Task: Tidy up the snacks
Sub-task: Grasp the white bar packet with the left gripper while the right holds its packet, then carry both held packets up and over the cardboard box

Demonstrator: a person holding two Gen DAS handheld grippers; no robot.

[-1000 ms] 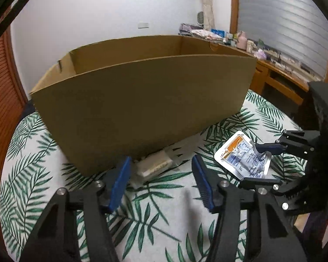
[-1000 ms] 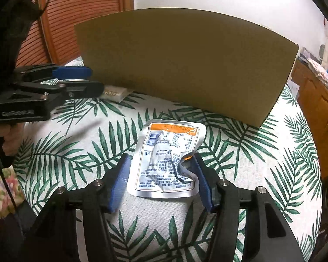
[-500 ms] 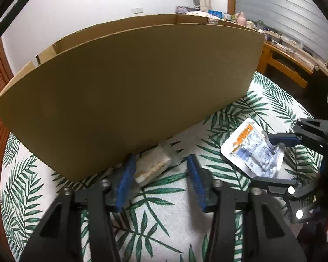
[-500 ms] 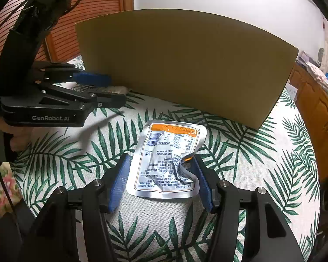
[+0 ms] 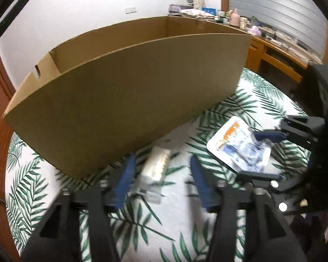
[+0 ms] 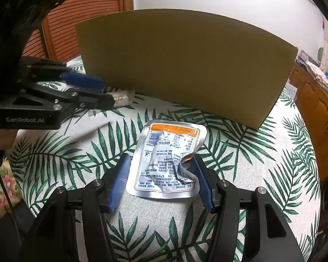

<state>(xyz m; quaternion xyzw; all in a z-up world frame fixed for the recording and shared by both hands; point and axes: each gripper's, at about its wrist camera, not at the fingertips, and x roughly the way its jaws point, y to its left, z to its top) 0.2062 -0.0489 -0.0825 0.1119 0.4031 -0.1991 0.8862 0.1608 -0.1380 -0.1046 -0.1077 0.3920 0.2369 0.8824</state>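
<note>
A small clear-wrapped cream snack (image 5: 156, 163) lies on the leaf-print tablecloth (image 5: 142, 224), just in front of the big open cardboard box (image 5: 131, 91). My left gripper (image 5: 161, 171) straddles it. Its jaws are opening and the blue pads (image 5: 125, 179) stand clear of the wrapper. The right wrist view shows the left gripper (image 6: 108, 93) low beside the box (image 6: 185, 69), with the snack (image 6: 122, 97) at its tips. A silver pouch (image 6: 166, 163) with an orange band lies flat between the pads of my right gripper (image 6: 161, 182). Those pads press its sides and its right edge is curled up.
A wooden desk (image 5: 273, 56) crowded with small items runs along the back right. A slatted wooden door (image 6: 87, 6) stands behind the box on the left. The round table's edge (image 6: 319, 185) drops off to the right. A hand (image 6: 2, 139) holds the left gripper.
The left gripper closed in on the snack by the box, then opened again. The snack now lies turned end-on, a little off the box wall. The right gripper and pouch have not moved.
</note>
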